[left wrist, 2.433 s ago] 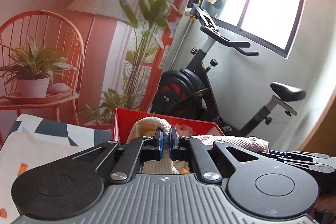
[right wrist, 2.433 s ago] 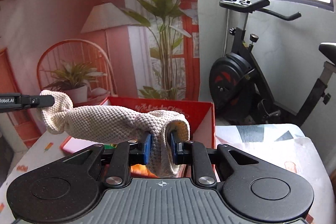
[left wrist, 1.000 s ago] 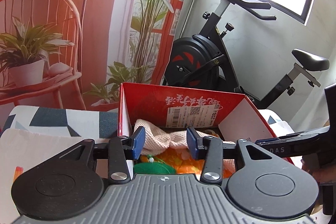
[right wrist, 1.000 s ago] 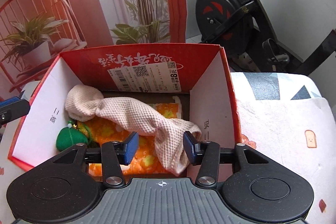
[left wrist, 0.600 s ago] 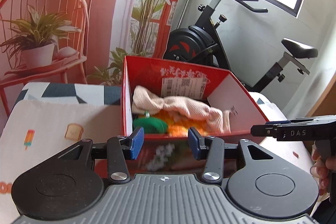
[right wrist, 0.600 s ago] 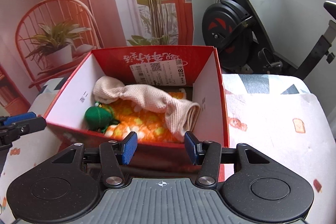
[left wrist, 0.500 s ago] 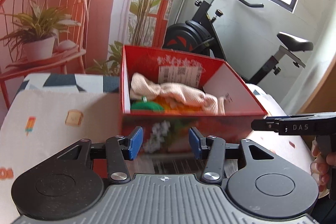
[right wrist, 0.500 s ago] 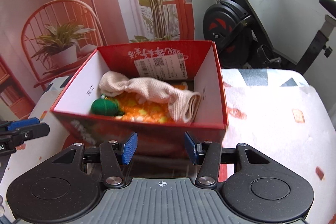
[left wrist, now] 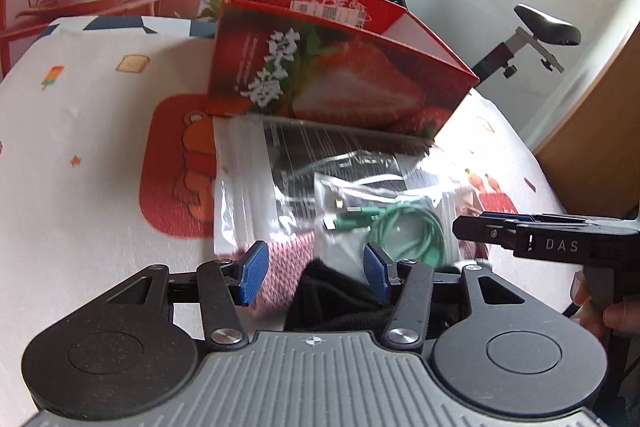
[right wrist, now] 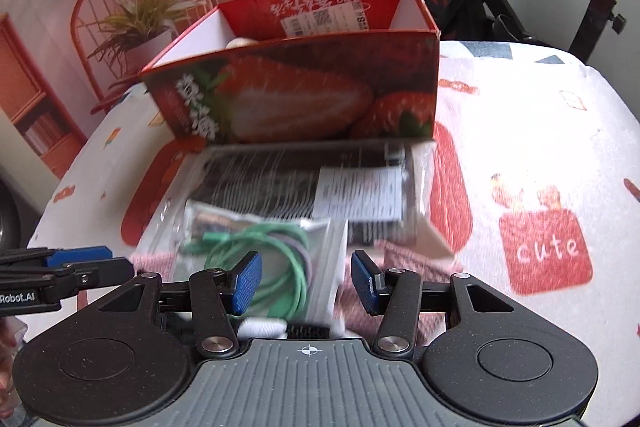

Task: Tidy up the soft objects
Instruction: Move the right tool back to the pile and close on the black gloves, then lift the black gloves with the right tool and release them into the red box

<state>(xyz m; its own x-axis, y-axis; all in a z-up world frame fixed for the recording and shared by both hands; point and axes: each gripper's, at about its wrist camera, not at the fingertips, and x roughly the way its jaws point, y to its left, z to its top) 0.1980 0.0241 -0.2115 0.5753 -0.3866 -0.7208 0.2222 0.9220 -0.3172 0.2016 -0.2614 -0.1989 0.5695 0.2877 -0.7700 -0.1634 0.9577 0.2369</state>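
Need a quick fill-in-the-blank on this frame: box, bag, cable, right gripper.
1. The fruit pictured on the front of the red box is a ____.
2. The coiled cable inside the clear plastic bag is ____ in colour.
3. The word printed on the red patch of the tablecloth is ____.
4. The right gripper holds ____.

Missing words: strawberry; green; cute; nothing

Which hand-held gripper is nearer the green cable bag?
Right. The right hand-held gripper has the green cable bag between its open jaws; the left hand-held gripper, jaws opening, hangs beside it over a black fabric item.
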